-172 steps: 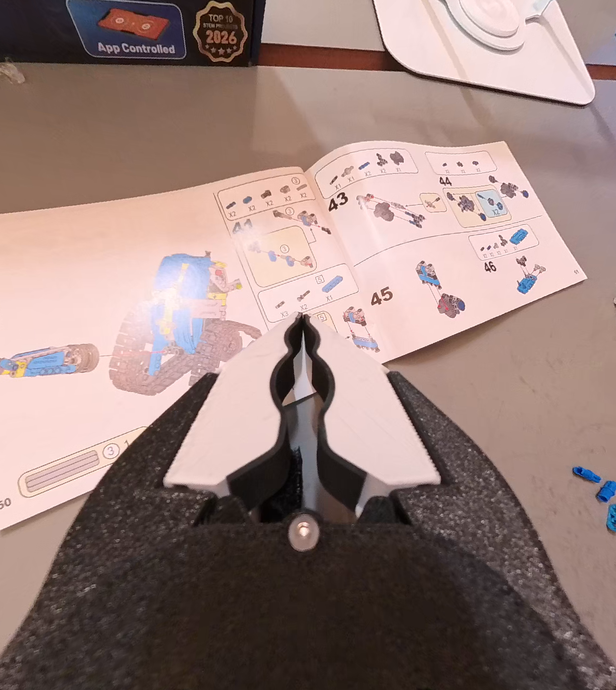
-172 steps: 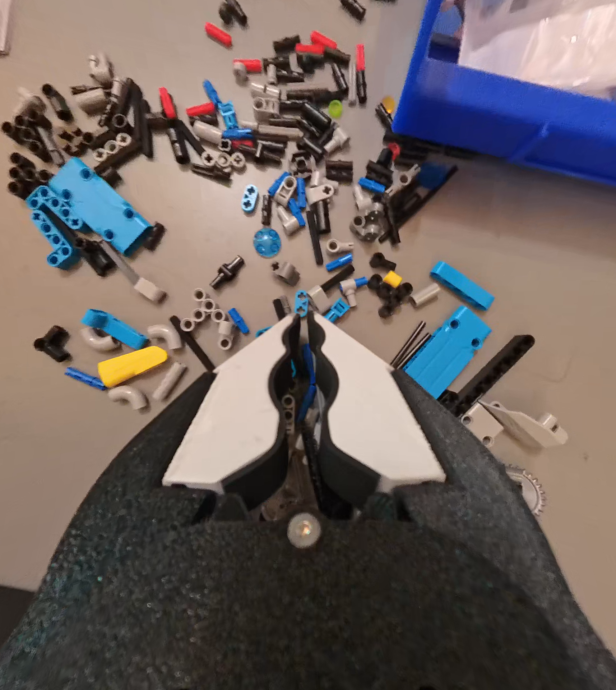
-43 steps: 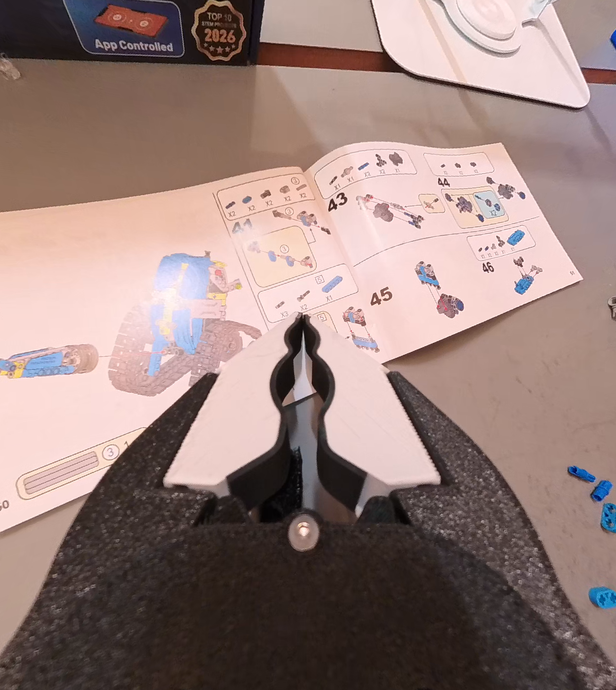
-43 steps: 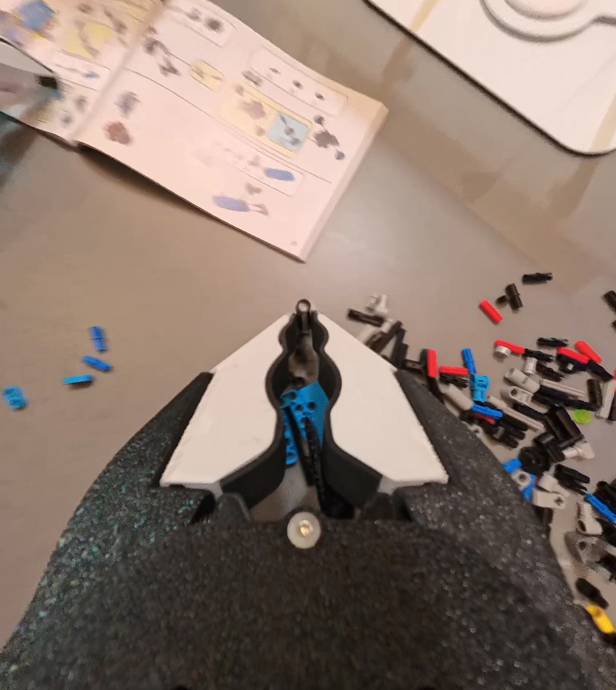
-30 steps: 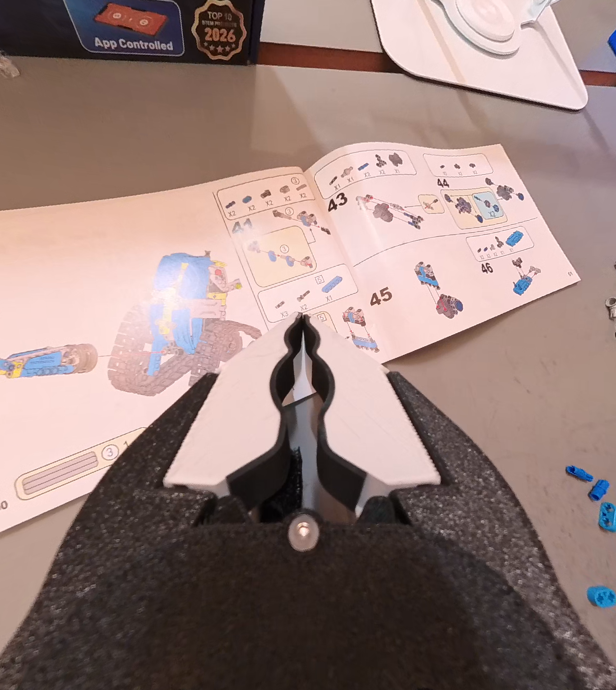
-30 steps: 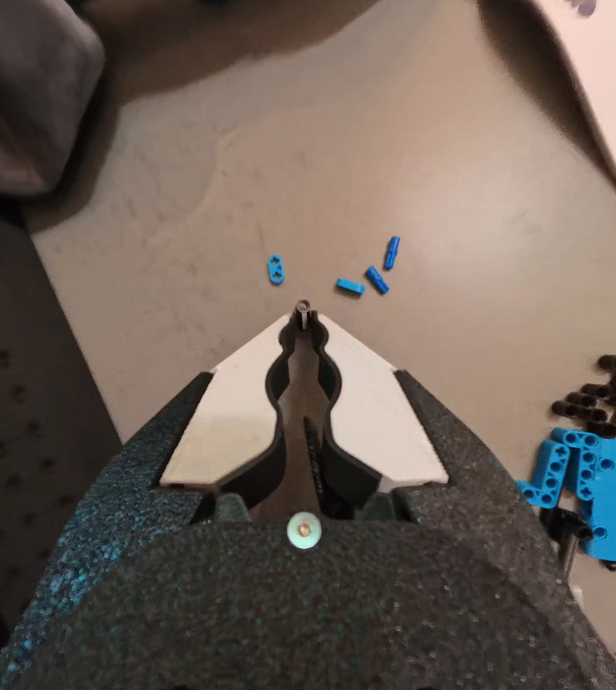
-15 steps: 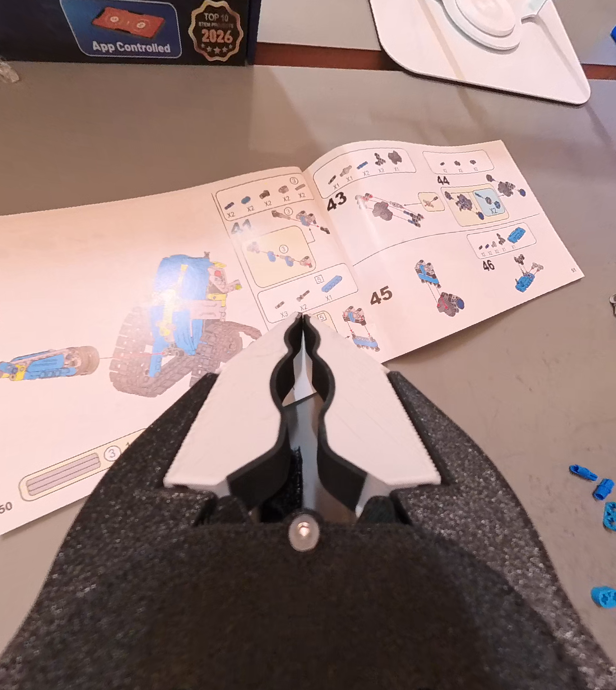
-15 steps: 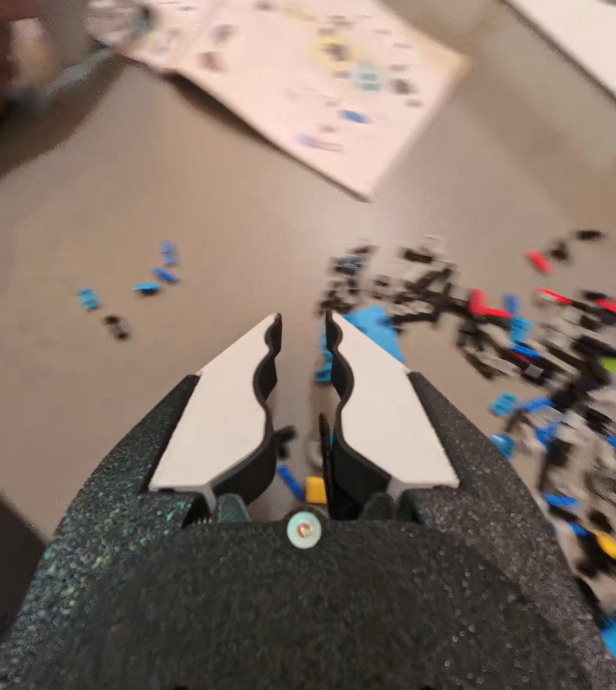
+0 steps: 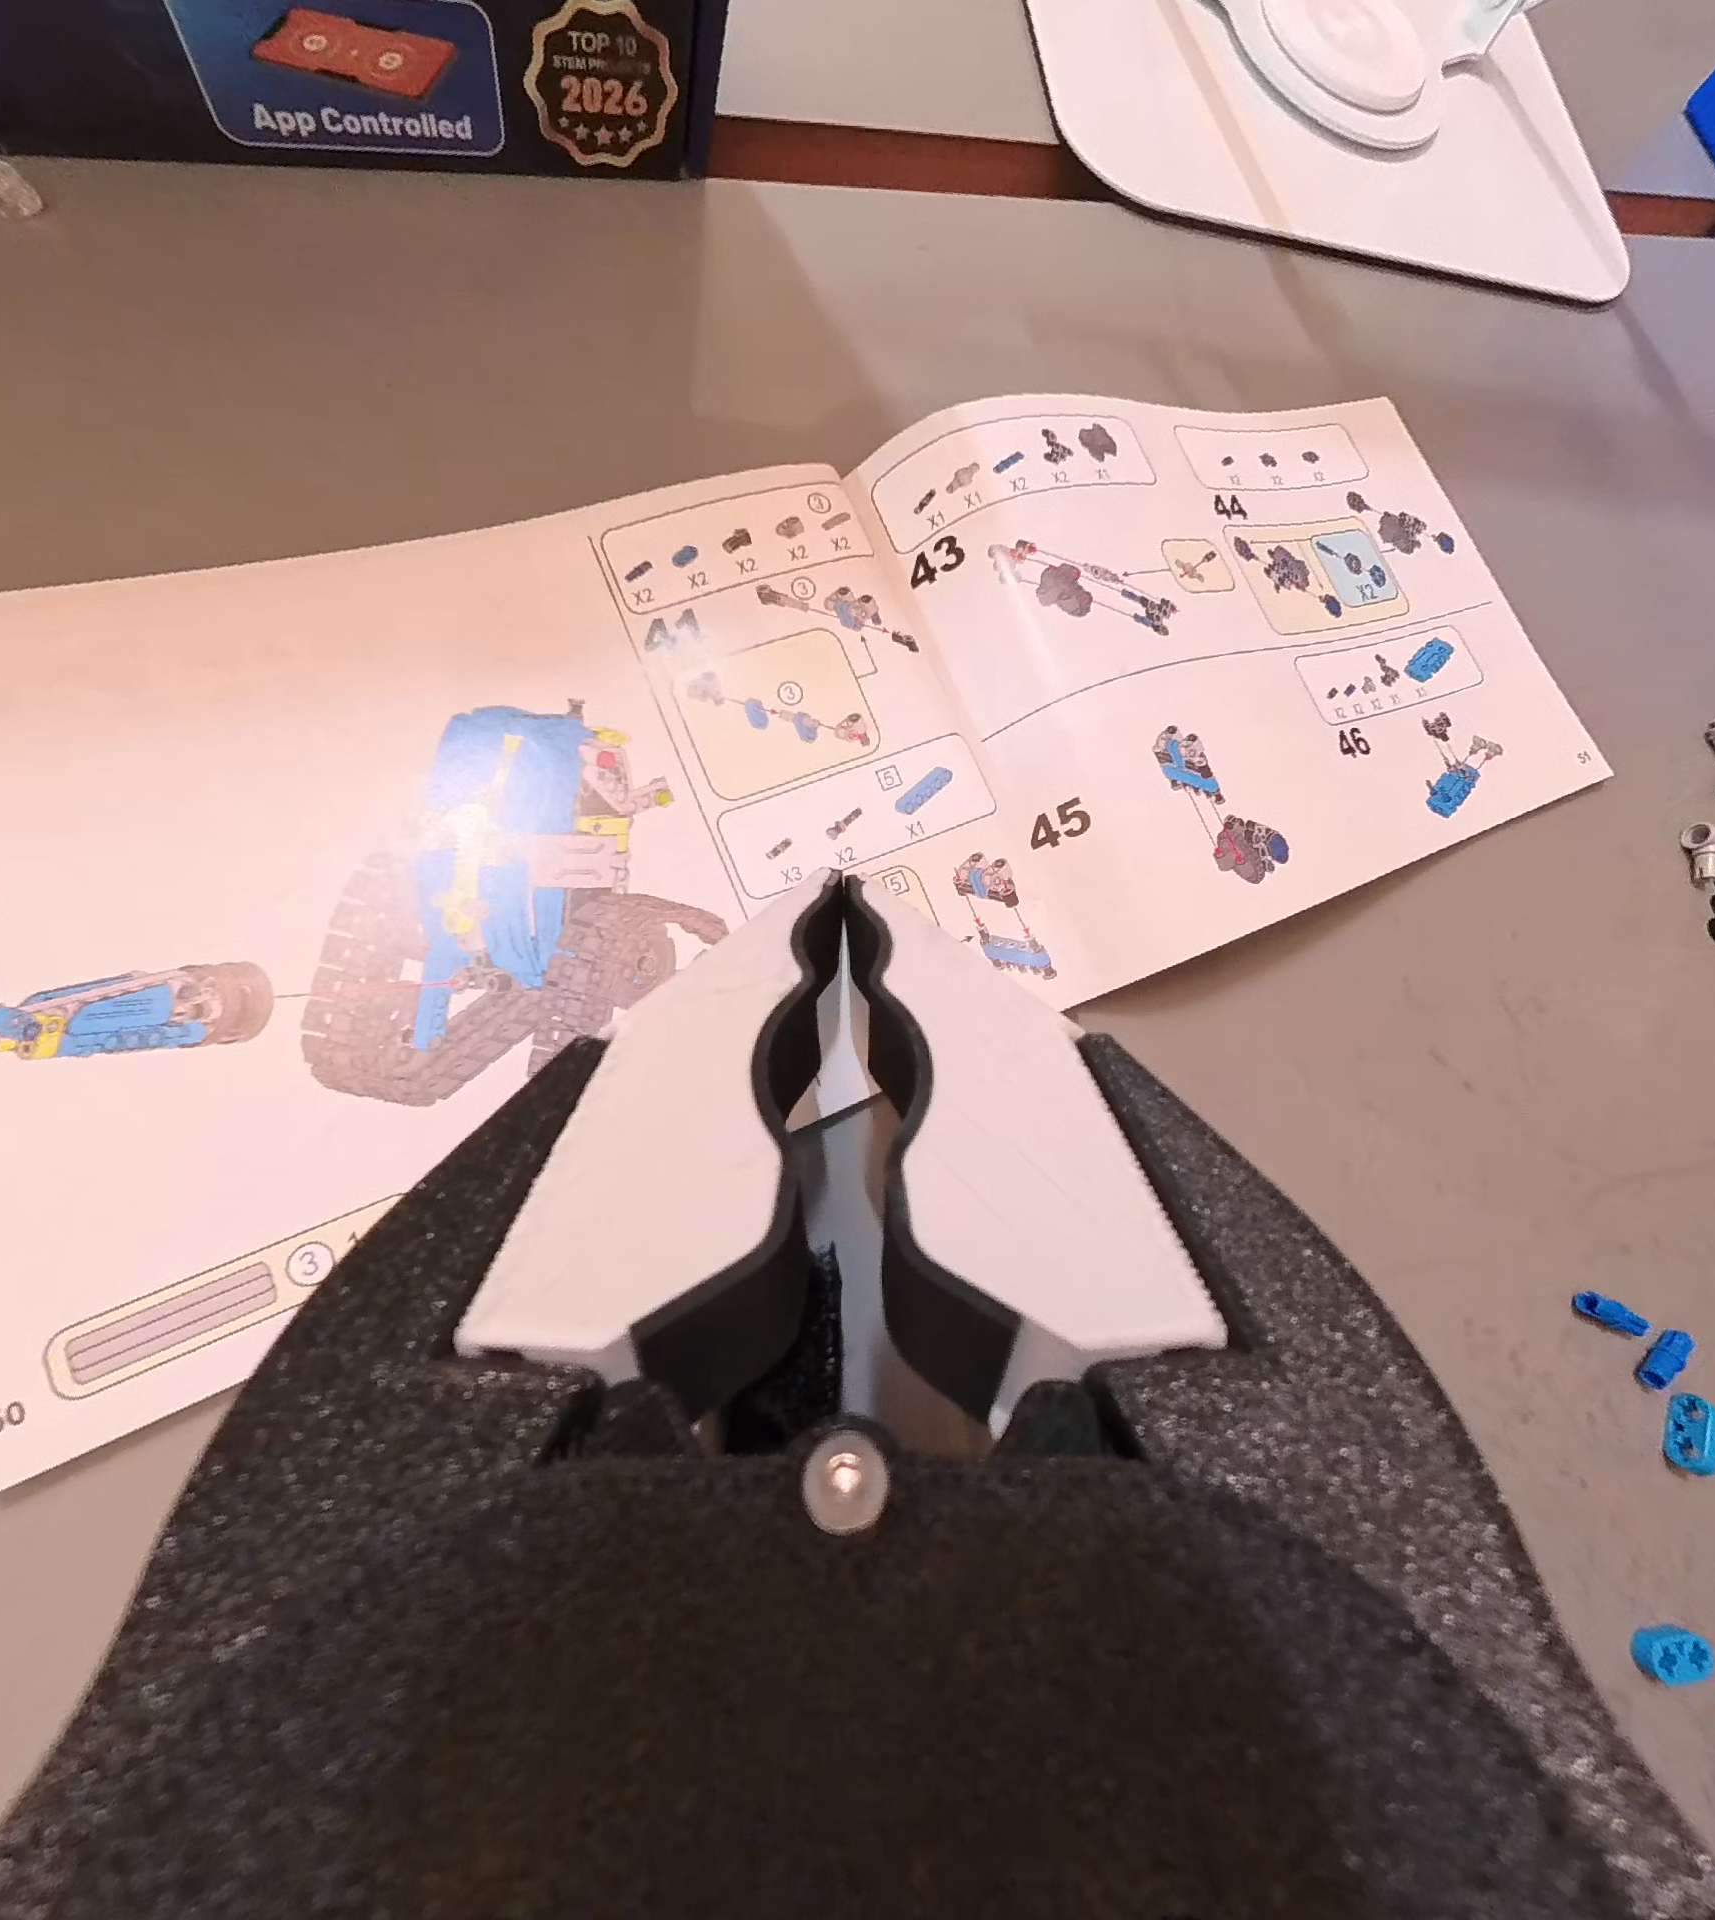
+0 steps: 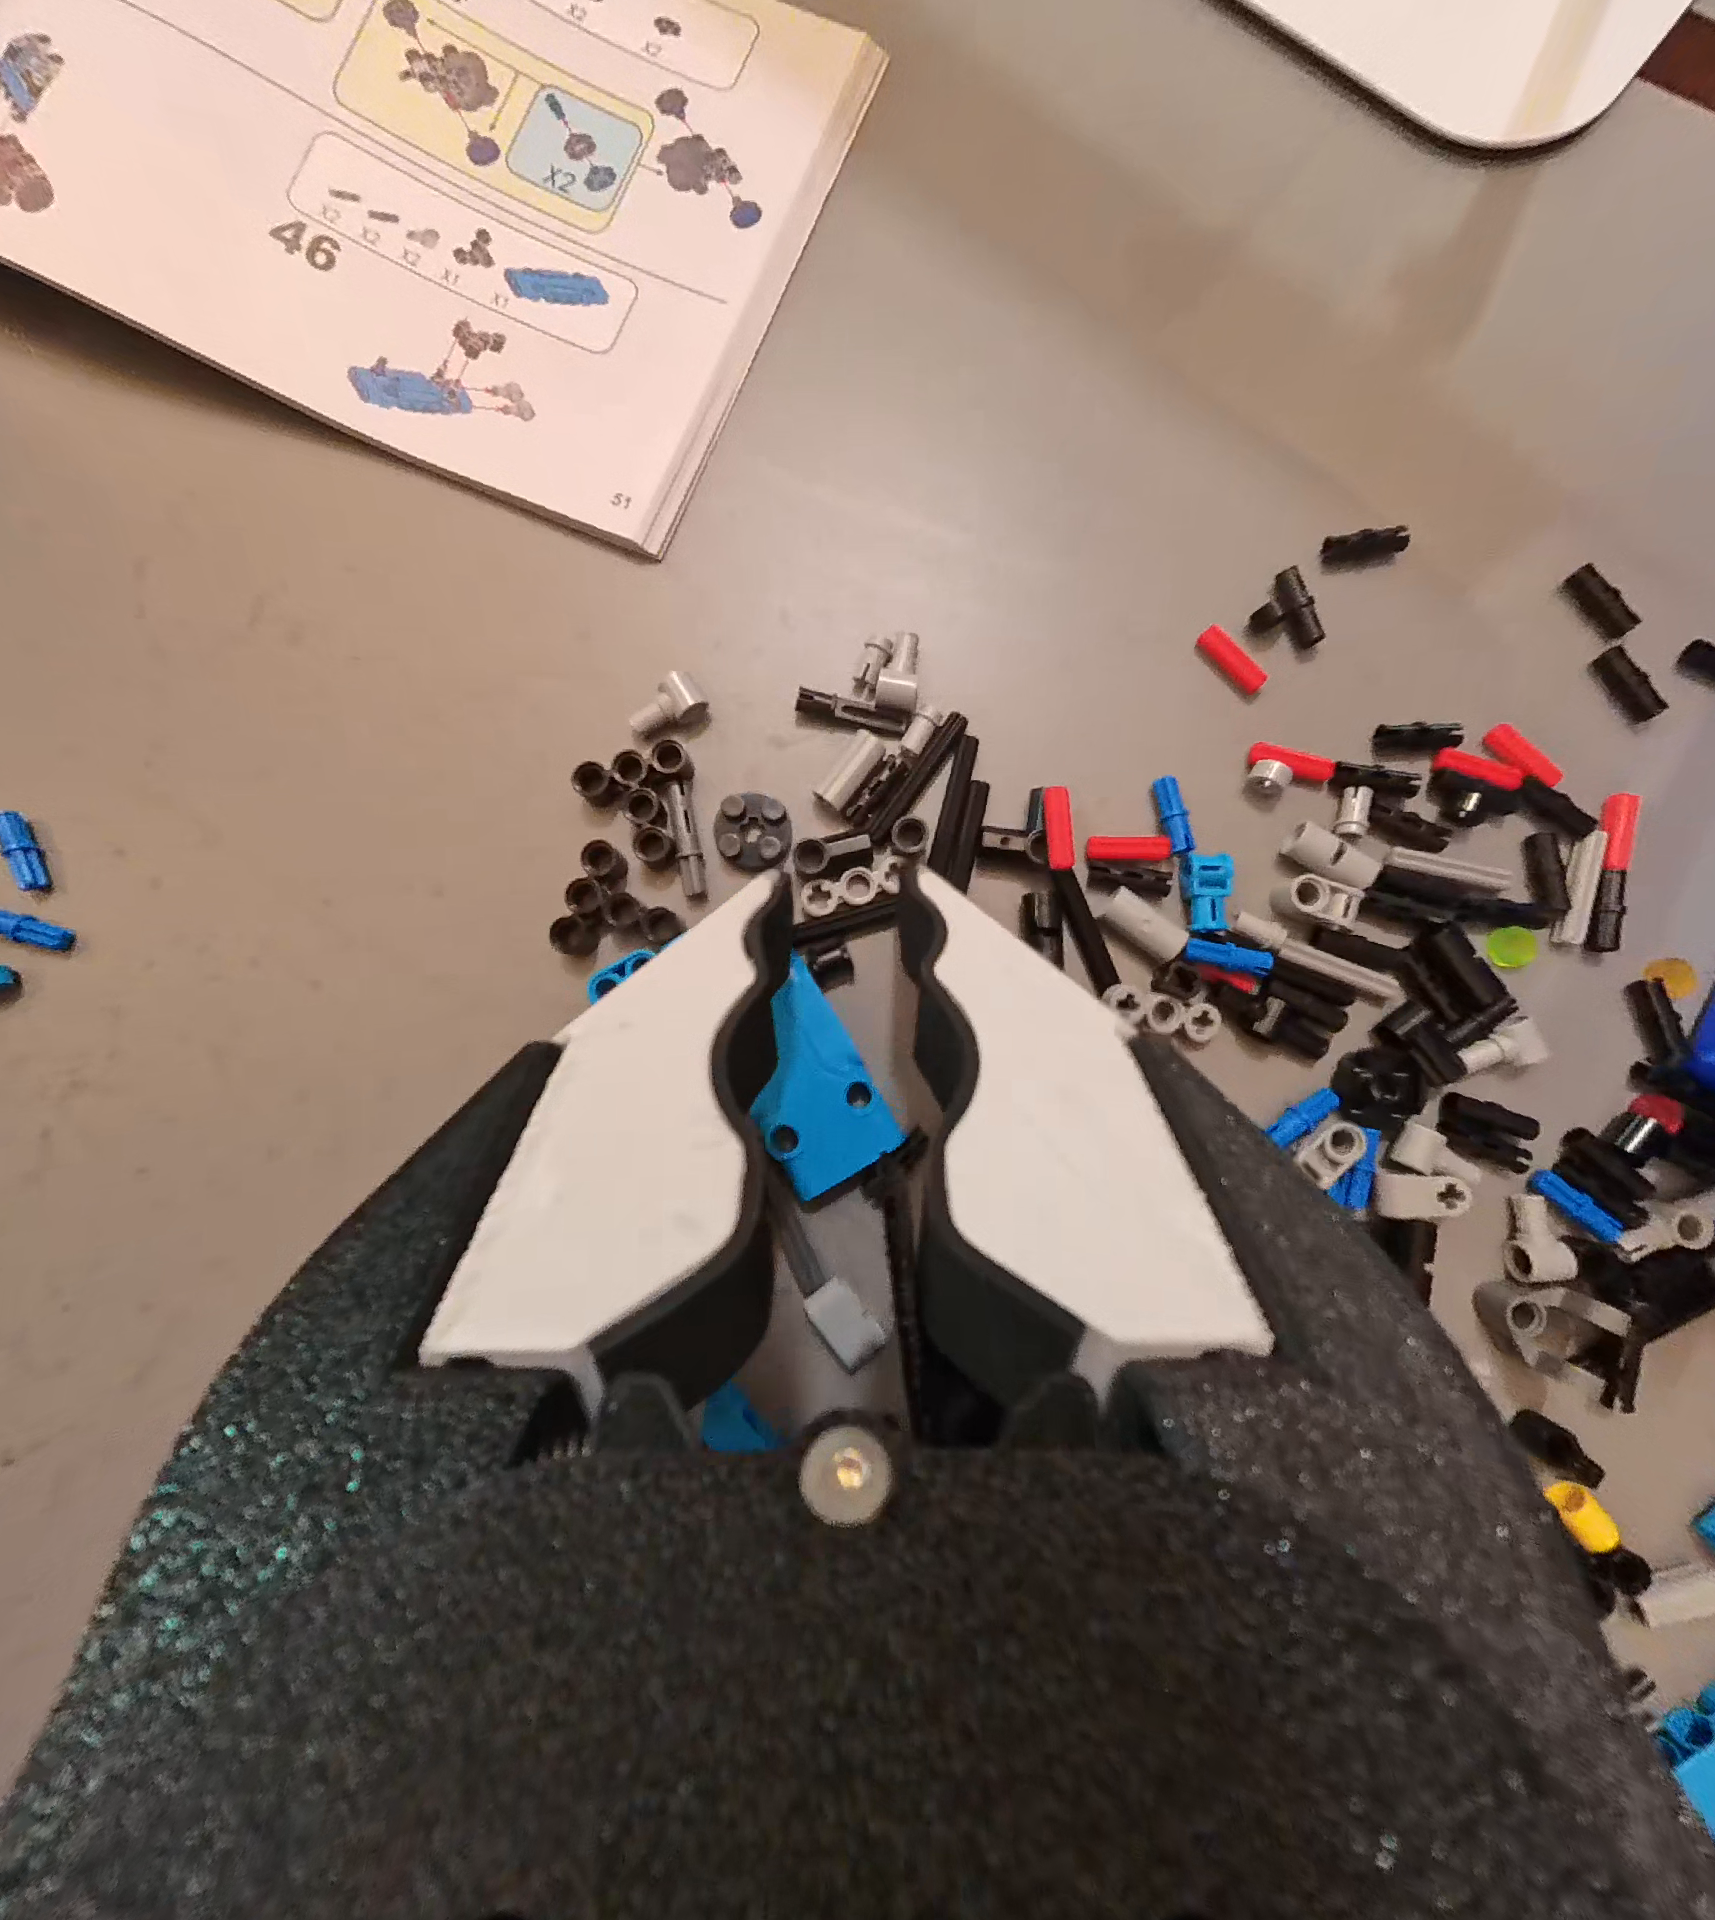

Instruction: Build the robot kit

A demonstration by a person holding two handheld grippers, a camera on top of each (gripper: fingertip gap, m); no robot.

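We see each gripper, left (image 9: 842, 883) and right (image 10: 845, 883), as white wedge-shaped jaws lined with wavy black pads, mounted in speckled black foam with one silver screw (image 9: 842, 1480).

The left wrist view looks forward and down along its own closed jaws from close above the surface (image 9: 1248, 1091), facing the open instruction booklet (image 9: 1196, 644), which lies beneath and beyond the jaw tips. The right wrist view looks down more steeply along its parted jaws onto a scatter of small building pieces (image 10: 1352, 914). Both views share the booklet's right-hand page (image 10: 396, 239) and the small blue pieces (image 9: 1653, 1361) (image 10: 17, 914) beside it.
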